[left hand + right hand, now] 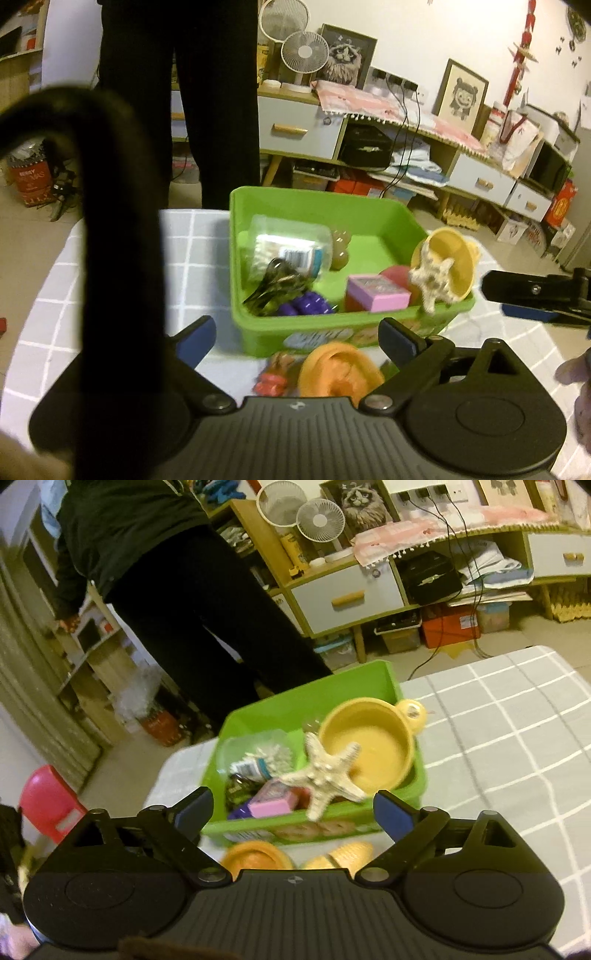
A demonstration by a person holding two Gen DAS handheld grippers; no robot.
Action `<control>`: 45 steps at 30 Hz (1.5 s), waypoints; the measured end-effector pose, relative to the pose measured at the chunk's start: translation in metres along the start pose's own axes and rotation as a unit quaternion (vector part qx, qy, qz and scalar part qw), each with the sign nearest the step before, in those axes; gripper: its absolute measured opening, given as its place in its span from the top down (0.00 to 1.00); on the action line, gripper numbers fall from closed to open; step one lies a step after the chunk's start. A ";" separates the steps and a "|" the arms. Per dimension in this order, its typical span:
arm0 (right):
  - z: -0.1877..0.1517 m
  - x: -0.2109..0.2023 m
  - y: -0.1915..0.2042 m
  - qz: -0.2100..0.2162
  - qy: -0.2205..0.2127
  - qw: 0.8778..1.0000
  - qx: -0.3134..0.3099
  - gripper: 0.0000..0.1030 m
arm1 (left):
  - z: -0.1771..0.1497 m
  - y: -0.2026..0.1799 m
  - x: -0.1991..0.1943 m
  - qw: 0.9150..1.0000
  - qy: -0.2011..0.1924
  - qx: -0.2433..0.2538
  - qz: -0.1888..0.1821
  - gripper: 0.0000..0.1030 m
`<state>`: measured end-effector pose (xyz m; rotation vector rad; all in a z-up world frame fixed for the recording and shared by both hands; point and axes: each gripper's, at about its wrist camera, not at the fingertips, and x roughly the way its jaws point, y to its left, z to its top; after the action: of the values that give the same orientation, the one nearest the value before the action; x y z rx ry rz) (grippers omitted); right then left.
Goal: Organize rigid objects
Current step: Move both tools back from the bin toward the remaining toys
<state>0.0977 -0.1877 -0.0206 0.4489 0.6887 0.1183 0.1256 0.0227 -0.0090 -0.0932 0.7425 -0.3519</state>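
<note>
A green bin stands on the checked tablecloth. It holds a clear tub of cotton swabs, a pink box, a purple toy, a yellow bowl and a pale starfish that leans at the near right corner. My left gripper is open in front of the bin's near wall, nothing between its pads. In the right wrist view my right gripper is open too, just short of the starfish and bowl. An orange dish and a yellow ridged piece lie before the bin.
A person in black stands beyond the table's far edge. A thick black strap hangs across the left of the left wrist view. A small red toy lies beside the orange dish. Right gripper's finger shows at right.
</note>
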 end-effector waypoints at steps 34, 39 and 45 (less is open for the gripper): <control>-0.077 -0.025 -0.036 -0.109 0.051 0.984 -0.131 0.03 | -0.083 0.005 -0.005 0.995 0.055 0.086 0.023 0.30; -0.085 -0.024 -0.032 -0.111 0.056 0.981 -0.151 0.02 | -0.092 -0.004 0.000 0.991 0.061 0.114 0.021 0.30; -0.091 -0.019 -0.031 -0.114 0.058 0.977 -0.168 0.02 | -0.096 -0.012 0.004 0.990 0.060 0.126 0.013 0.30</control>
<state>0.0243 -0.1875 -0.0849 0.0370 0.8132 0.0436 0.0603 0.0136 -0.0794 0.1775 0.8112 -0.4260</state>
